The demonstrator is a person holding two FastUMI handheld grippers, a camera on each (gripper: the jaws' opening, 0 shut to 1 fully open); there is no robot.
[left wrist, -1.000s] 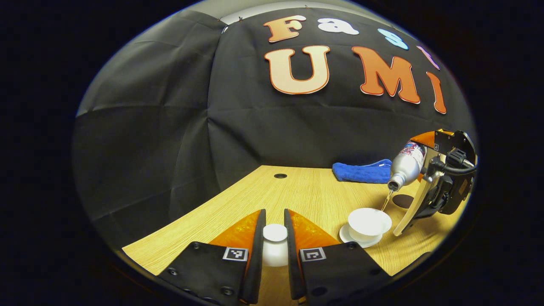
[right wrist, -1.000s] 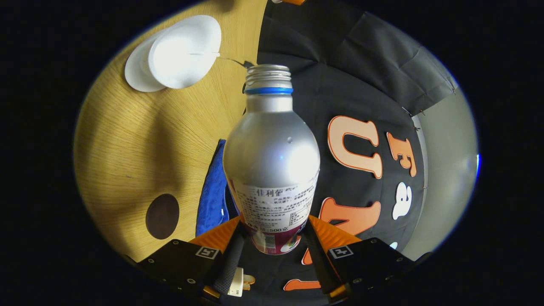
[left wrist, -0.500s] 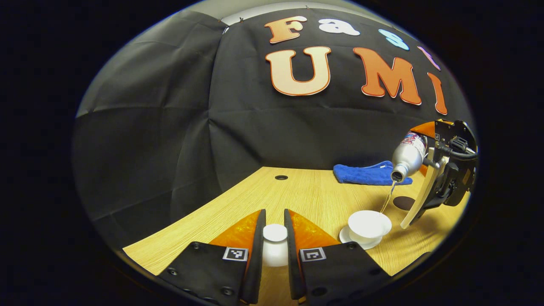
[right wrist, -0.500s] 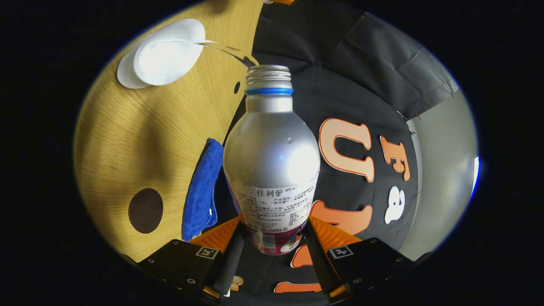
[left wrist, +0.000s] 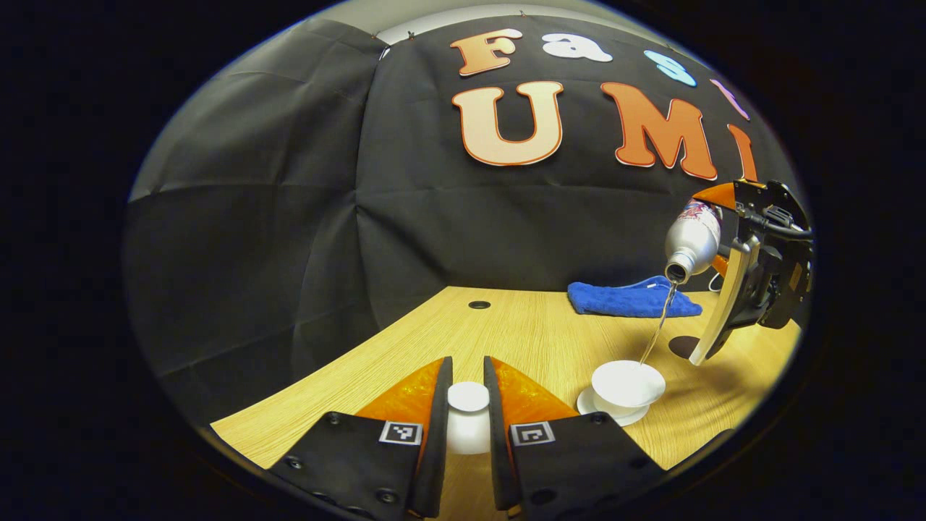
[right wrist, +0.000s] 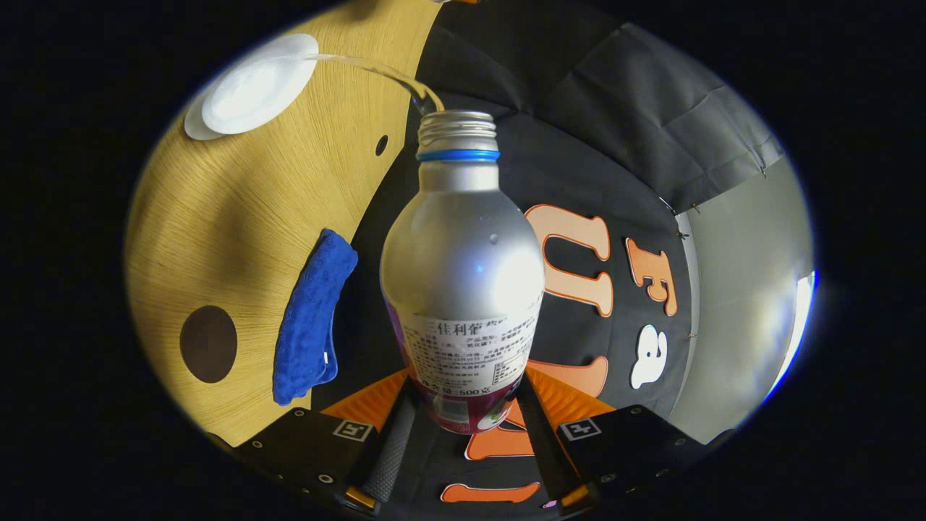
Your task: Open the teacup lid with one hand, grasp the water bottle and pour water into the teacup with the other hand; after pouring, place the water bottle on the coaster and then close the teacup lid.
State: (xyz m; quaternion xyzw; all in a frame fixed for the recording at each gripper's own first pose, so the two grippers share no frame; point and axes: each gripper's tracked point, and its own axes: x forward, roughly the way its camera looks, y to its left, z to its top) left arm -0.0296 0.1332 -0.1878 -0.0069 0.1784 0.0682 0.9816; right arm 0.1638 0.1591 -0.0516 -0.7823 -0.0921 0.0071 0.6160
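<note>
Water bottle (right wrist: 463, 275) slick metal, right gripper (right wrist: 463, 427) clamps its base | left gripper (left wrist: 468, 434) pinches fragile teacup lid (left wrist: 468, 396) | I'm pouring into teacup (left wrist: 628, 382)

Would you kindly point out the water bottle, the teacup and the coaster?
water bottle (right wrist: 463, 260): right gripper view, silver shoulder.
teacup (left wrist: 628, 382): left gripper view, inside of the open bowl.
coaster (right wrist: 208, 344): right gripper view, centre of the dark disc.
</note>
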